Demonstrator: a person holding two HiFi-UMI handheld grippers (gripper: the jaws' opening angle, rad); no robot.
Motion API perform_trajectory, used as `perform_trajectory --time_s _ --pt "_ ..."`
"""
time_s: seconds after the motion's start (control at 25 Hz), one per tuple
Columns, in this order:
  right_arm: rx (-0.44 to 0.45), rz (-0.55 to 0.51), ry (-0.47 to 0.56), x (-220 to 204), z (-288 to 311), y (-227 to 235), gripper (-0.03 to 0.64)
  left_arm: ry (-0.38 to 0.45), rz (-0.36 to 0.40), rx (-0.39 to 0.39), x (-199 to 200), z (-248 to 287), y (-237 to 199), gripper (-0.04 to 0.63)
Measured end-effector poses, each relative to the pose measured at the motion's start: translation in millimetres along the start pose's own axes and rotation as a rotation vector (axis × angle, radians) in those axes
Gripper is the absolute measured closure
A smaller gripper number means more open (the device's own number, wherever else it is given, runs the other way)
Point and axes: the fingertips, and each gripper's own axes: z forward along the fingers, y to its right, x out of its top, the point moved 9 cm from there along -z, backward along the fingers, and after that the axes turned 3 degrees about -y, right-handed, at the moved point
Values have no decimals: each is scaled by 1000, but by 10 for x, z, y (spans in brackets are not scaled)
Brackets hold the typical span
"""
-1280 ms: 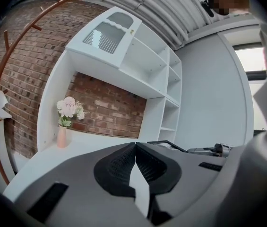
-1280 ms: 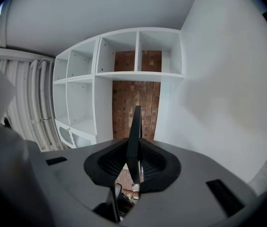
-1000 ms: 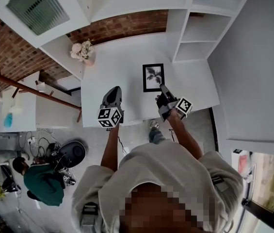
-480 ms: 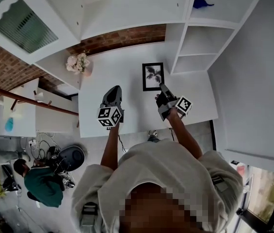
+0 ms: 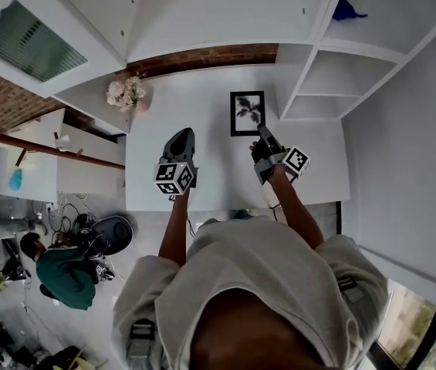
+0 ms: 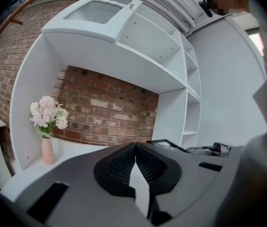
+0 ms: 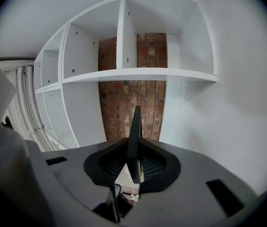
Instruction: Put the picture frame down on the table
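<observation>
Picture frame (image 7: 134,126) first: its thin black border stands edge-on between my right fingers (image 7: 154,167), and both ribbed pads press on it, so they are closed only as far as that narrow edge allows. I grip it by the side nearest me, and the rest of it reaches away from the fingers toward the brick wall (image 7: 133,93).

From the head view, the picture frame (image 5: 247,113) lies face up and about level, showing a black-and-white plant print inside a white mount. It is over the rear right part of the white surface (image 5: 202,176), just beside the open lower compartment of the white shelf unit (image 5: 333,75). I cannot tell whether its underside touches the surface or hangs just above it. My right fingers (image 5: 264,136) meet its near edge, with the marker cube (image 5: 295,161) behind them at my wrist.

My left fingers (image 6: 121,167) are closed on each other at the tips with nothing between them. In the head view they (image 5: 180,139) sit over the surface to the left of the frame, well apart from it. From the left gripper view the frame (image 6: 164,143) shows as a flat dark slab off to the right.

Farther out, a pink vase of pale flowers (image 6: 47,126) stands at the far left corner of the surface, close to the brick wall. A blue object (image 5: 349,8) sits on an upper shelf. Down on the floor to my left a person in a green top (image 5: 63,276) is seated.
</observation>
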Motion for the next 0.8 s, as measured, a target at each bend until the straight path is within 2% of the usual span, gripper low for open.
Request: perform_trajectory --time_s 0.32,0.8 --pt "-47 18 -31 -102 136 106 532 -44 -23 22 -111 -48 -151 578" --pt "-55 -19 9 -546 209 63 532 -33 -10 -73 -152 -88 -507 578"
